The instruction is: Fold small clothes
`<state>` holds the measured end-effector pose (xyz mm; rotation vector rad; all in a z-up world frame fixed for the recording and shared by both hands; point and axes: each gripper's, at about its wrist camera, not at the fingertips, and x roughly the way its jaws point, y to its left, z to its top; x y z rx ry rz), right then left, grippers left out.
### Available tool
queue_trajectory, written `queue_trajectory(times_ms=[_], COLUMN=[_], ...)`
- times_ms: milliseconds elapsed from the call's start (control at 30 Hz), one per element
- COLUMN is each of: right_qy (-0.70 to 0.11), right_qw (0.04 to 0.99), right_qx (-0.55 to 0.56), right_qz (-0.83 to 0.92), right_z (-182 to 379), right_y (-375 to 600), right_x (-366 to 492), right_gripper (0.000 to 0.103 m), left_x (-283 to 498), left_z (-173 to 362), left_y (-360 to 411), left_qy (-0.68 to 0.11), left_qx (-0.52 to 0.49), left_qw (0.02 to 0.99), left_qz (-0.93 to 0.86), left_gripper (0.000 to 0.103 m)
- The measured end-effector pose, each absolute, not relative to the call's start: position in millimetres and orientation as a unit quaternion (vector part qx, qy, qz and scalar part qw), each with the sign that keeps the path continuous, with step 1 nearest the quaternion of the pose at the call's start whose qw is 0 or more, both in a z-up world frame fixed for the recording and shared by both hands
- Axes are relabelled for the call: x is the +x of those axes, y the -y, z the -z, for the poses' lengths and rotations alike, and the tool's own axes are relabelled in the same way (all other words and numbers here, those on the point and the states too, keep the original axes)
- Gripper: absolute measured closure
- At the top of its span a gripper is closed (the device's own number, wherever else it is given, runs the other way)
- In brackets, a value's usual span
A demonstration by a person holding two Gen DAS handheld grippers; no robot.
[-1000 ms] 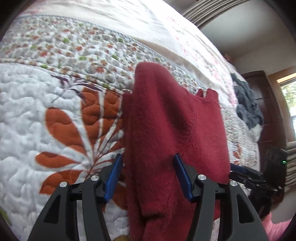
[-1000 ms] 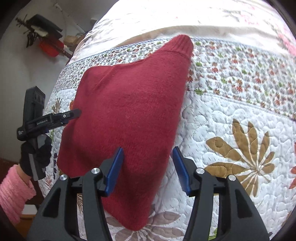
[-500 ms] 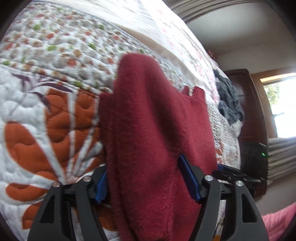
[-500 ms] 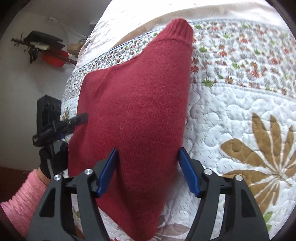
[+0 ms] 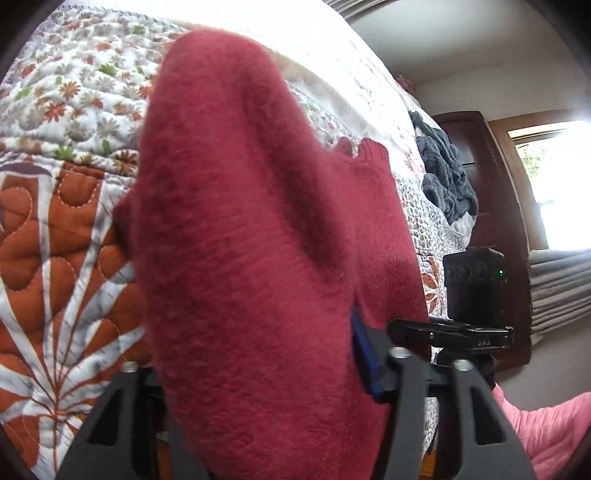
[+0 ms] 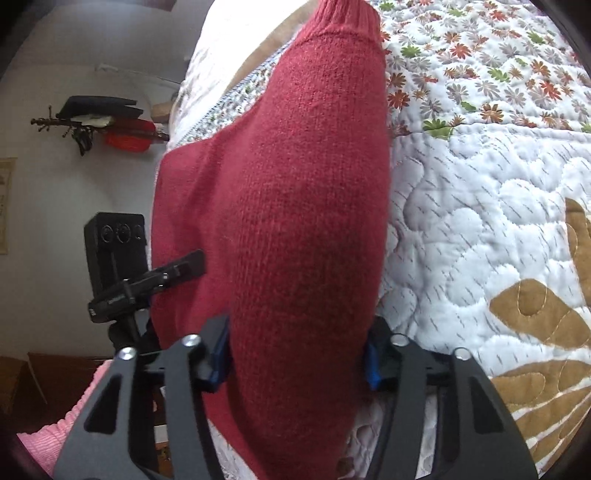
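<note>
My left gripper lies low over the quilt, pointing along the bed, with its jaws spread wide around the near end of the red sweater; the knit fills the whole gap between them, hiding the left blue pad, while the right pad sits just against the fabric's edge, and I cannot tell whether it presses. My right gripper holds the same low, forward pose from the other side of the sweater, its jaws likewise spread wide with the folded sleeve bulging up between the two blue pads, which flank the cloth closely. The sweater lies lengthwise on the quilt, its ribbed cuff at the far end towards the floral border. From the right wrist view, my left gripper shows at the sweater's left edge, beside my pink sleeve. Beyond the sweater, far along the bed, lies a heap of grey cloth.
</note>
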<state>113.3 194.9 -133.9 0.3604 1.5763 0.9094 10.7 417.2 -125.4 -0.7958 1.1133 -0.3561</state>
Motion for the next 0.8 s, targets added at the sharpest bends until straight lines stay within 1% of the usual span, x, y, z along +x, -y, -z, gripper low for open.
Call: queue_trajectory(times_ms=[100,300,467,800], right_qy=[-0.672,-0.66,-0.658,-0.665], right_qw=[0.601,0.6,0.596,0.595], right_qx=[0.155,0.155,0.154,0.154], right_qz=[-0.404,-0.424,-0.433,-0.423], right_z=[122.2,91.6,65.1,21.6], right_y=[-190.3,-159.9,-115.4,-17.8], right_x=[112.3,110.2,100.1,59.1], right_gripper=[0.059,0.06,0.06,0.06], left_x=[7.4,-6.1,-24.5,-48.0], left_z=[115.4,94.9,74.3,40.6], left_y=[-410.5,-381.1,-332.9,-227.5], left_qy=[-0.499,-0.48,-0.471,-0.482], left_qx=[-0.365,-0.387,-0.4,-0.376], left_qw=[0.769,0.764,0.757,0.756], left_qz=[0.165,0.188,0.212,0.236], left_gripper=[0.059,0.06,0.061,0.06])
